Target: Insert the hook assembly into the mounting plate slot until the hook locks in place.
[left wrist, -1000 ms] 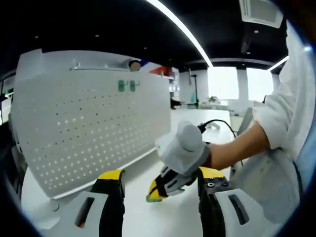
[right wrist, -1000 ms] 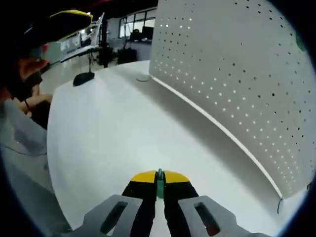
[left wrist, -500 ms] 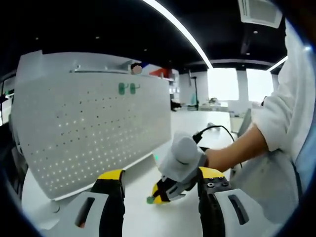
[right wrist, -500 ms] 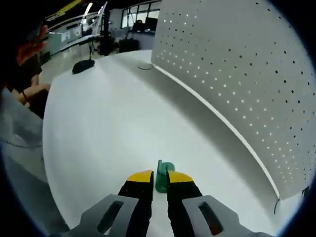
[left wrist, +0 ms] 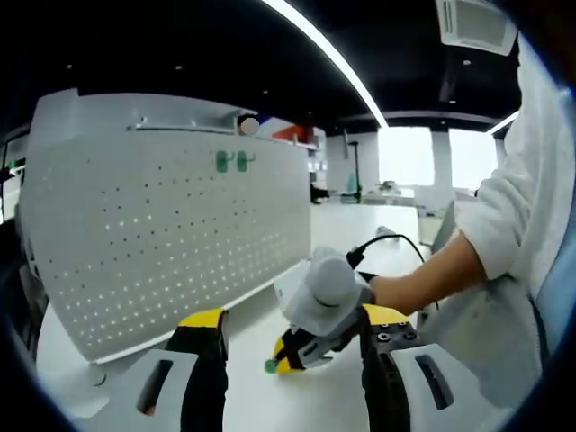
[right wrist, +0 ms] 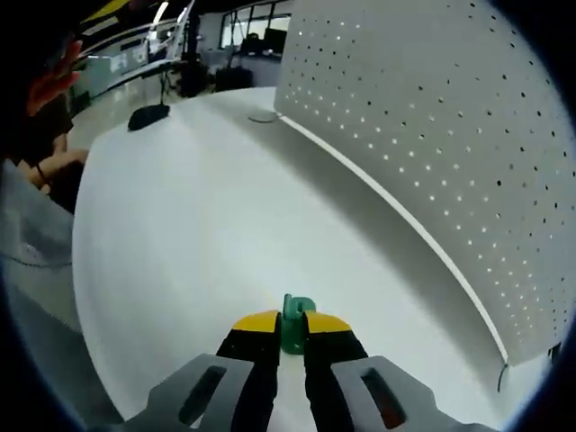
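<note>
The white pegboard mounting plate [left wrist: 171, 234] stands upright on the white table, with two green hooks [left wrist: 232, 160] hanging near its top edge. My left gripper [left wrist: 293, 322] is open, its yellow-tipped jaws wide apart and holding nothing. Between them, farther off, is my right gripper [left wrist: 297, 344], held low over the table by a person's hand, with a green hook [left wrist: 270, 365] at its tip. In the right gripper view my right gripper [right wrist: 290, 326] is shut on the green hook [right wrist: 297, 311], which sticks out past the tips just above the table [right wrist: 198, 225]. The pegboard [right wrist: 432, 135] rises to the right.
A person's white sleeve [left wrist: 508, 216] and forearm reach in from the right of the left gripper view. A black cable [left wrist: 387, 241] trails behind the right gripper. At the table's far end lie a dark mouse-like object [right wrist: 148, 115] and a small round disc [right wrist: 263, 117].
My right gripper has dropped closer to the table with the green hook, which now sticks out farther past the tips. The left gripper has stayed put and open.
</note>
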The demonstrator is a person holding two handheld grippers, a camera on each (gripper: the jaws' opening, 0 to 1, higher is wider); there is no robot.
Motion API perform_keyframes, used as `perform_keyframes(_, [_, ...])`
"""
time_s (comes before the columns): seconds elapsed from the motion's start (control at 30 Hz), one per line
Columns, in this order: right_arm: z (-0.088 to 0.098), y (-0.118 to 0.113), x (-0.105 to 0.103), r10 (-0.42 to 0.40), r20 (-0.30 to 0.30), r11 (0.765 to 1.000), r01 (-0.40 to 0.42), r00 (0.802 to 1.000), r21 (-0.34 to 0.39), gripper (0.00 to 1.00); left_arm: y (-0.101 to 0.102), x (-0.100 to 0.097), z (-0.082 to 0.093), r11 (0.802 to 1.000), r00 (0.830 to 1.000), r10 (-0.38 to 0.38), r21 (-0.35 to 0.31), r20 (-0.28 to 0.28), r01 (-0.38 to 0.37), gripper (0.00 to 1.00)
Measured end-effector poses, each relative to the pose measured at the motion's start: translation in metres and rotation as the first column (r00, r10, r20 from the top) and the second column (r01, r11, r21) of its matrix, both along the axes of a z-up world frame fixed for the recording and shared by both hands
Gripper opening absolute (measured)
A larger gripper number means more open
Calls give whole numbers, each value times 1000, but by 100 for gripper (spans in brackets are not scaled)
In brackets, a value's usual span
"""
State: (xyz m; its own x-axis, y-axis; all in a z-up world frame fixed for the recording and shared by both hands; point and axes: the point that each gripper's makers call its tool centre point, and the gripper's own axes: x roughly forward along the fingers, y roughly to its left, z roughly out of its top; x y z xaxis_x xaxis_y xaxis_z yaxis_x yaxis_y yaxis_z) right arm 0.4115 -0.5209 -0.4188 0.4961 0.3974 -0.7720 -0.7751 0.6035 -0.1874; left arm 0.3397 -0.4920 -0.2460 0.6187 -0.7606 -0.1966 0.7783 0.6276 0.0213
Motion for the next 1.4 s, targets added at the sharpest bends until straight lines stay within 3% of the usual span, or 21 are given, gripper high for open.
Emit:
perform_keyframes(0.13, [4,0,4,-4,9,1000,4,1000,4,7,1,1,0,1000,1000,5,-2,-2,-5,60])
perform_keyframes(0.37, [-4,-3,2,-1,-19,1000,0,1000,-30,5,2,1,1,1000,1000,5,1,2,-5,60])
perform_keyframes(0.7, [-3,-4,1,-11,-37,1000,11,999,-6,1,3,2,-1,1000,1000,12,0,-4,-12,60])
perform_keyframes(1.03, [40,-1,11,-60,38,989,54,997,140,1,3,2,-4,1000,1000,13,4,-16,-12,60])
perform_keyframes(1.2, [79,2,16,-122,82,950,92,989,298,1,4,3,-3,1000,1000,21,-3,-17,-21,60])
perform_keyframes(1.4, [112,3,13,-141,121,926,87,983,368,1,6,4,-2,999,999,29,-12,-18,-29,60])
